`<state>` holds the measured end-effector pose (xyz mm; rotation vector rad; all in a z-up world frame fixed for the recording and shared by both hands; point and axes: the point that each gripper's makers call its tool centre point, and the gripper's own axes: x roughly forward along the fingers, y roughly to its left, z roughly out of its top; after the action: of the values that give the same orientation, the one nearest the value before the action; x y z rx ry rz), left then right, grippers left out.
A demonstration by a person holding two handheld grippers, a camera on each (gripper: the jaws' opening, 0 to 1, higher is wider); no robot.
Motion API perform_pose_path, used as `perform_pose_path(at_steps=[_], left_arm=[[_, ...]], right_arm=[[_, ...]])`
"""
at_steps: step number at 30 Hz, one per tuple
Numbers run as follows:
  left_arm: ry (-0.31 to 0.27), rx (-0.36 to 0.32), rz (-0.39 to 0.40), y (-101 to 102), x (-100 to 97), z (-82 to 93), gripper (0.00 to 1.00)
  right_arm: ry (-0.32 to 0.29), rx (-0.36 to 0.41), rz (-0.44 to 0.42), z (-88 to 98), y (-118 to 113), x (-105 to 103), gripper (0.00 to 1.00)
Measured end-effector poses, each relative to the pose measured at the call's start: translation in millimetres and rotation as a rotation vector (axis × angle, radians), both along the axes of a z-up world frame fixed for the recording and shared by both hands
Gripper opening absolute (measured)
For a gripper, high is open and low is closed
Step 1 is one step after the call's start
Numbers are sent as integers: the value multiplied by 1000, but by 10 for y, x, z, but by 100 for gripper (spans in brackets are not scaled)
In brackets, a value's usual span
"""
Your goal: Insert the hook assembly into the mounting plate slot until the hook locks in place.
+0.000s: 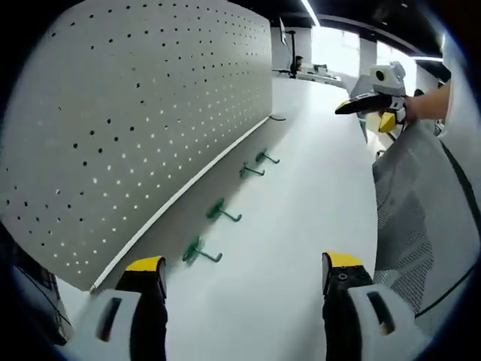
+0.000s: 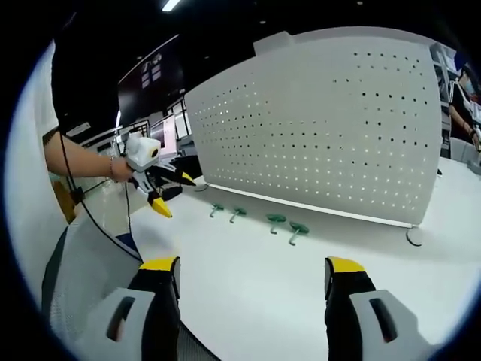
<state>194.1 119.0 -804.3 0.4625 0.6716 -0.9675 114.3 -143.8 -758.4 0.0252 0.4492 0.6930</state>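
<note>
Several green hooks lie in a row on the white table in front of the white pegboard plate (image 1: 135,128) (image 2: 323,120). In the left gripper view the nearest hook (image 1: 198,250) lies just ahead of my left gripper (image 1: 244,265), which is open and empty. In the right gripper view the hooks (image 2: 276,219) lie further ahead of my right gripper (image 2: 252,265), also open and empty. Each gripper is held above the table's edge, apart from the hooks. The right gripper (image 1: 372,105) and the left gripper (image 2: 161,192) each appear in the other's view.
The pegboard stands upright along the table's (image 1: 301,226) far side. A dark cable loop (image 2: 412,239) lies by the board's end. A grey mesh chair back (image 1: 413,218) sits near the table's edge. A person's forearm (image 2: 75,162) holds the left gripper.
</note>
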Motion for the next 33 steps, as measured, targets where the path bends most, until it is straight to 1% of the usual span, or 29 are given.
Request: perform_pose_path(at_steps=[3, 6, 10, 13, 15, 17, 25, 33], left_arm=[[9, 17, -18, 8, 34, -29, 88], [9, 45, -48, 12, 64, -66, 88], [11, 64, -74, 4, 98, -95, 88], [6, 106, -128, 8, 93, -142, 88], [10, 112, -145, -1, 91, -161, 89], [11, 136, -164, 14, 111, -192, 89], [26, 164, -203, 0, 197, -245, 89], [38, 216, -261, 6, 255, -330, 89]], right_arm=[[2, -1, 2, -1, 5, -4, 76], [3, -2, 2, -3, 5, -9, 76], [6, -1, 2, -11, 7, -18, 76], [9, 0, 1, -17, 13, -32, 76], [11, 1, 1, -24, 12, -39, 76], [12, 1, -1, -33, 5, -44, 76], [22, 3, -6, -57, -11, -70, 76], [29, 4, -10, -75, -21, -73, 76]])
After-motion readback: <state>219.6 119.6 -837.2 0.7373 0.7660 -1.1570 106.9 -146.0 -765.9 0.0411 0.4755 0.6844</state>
